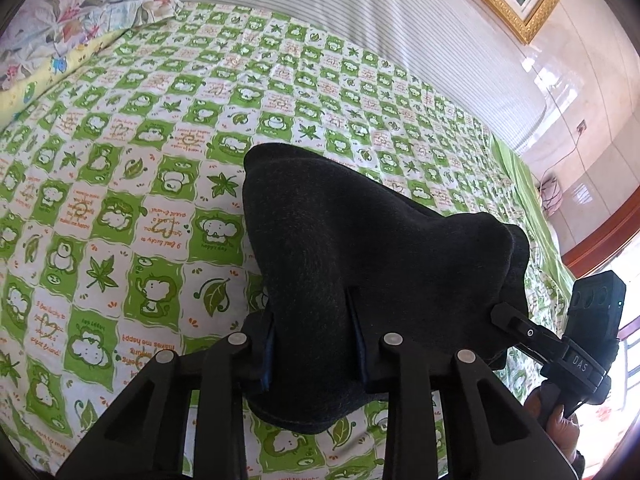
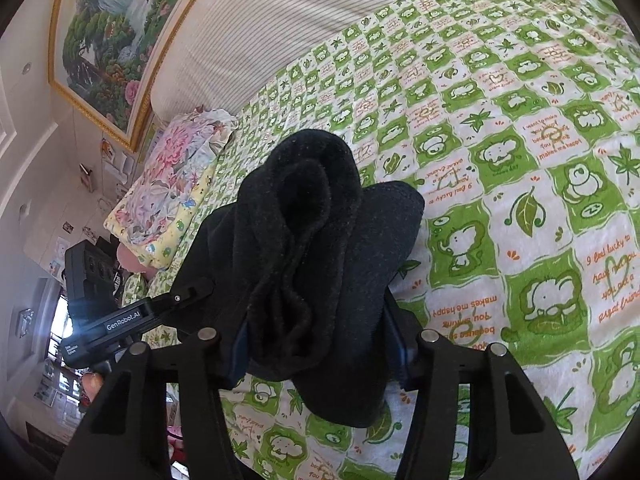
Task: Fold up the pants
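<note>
Both grippers are clamped on the same pair of dark pants [image 1: 360,264], which sit bunched on the green-checked bedsheet [image 1: 120,200] in the near part of the bed. The left gripper [image 1: 312,344] has its blue-lined pads pressed into a thick fold of the cloth, and the right gripper [image 2: 320,344] pinches a rolled, gathered bundle of it; from the right wrist view the layers are so dark that it is hard to say whether this is the waistband or a leg end. To do this step well, the two grips should rise together and draw apart evenly, so the fabric hangs flat rather than twisted, and then carry the held edge over the rest of the pants on the sheet. Beyond the pants, at the far side of the bed, runs a striped headboard [image 1: 360,20]; a floral pillow [image 2: 168,184] lies by it, and a gilt-framed painting [image 2: 116,40] hangs on the wall above.
</note>
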Demonstrator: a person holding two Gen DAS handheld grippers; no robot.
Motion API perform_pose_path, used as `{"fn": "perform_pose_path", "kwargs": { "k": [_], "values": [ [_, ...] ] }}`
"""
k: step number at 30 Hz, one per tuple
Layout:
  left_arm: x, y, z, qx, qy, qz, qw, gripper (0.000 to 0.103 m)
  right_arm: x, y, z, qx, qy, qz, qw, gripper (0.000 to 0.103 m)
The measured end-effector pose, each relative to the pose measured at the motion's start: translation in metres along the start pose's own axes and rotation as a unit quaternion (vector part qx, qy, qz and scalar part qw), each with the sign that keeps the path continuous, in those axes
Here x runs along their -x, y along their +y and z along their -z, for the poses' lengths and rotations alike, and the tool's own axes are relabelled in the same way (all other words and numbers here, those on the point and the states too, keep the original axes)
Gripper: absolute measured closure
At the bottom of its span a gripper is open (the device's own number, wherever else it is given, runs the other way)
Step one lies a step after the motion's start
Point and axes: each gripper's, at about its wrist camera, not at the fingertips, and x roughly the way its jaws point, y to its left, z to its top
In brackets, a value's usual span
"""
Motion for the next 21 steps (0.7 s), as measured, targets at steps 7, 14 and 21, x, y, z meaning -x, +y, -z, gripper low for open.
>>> {"fn": "perform_pose_path", "kwargs": {
  "k": [7, 14, 21],
  "values": [
    [0.01, -0.004, 0.001, -0.008, -0.009, -0.011, 0.9999, 0.076, 0.003, 0.012, -0.001, 0.022, -0.005, 0.008, 1.0, 0.05],
    [0.016, -0.008, 0.003, -0.017, -0.016, -0.02, 0.9995, 0.076, 0.005, 0.016, -0.001, 0.03, -0.008, 0.009, 0.999, 0.051],
    [0.023, -0.015, 0.004, -0.031, -0.026, -0.038, 0.9985, 0.077, 0.004, 0.018, -0.002, 0.033, -0.01, 0.007, 0.999, 0.053]
  ]
}}
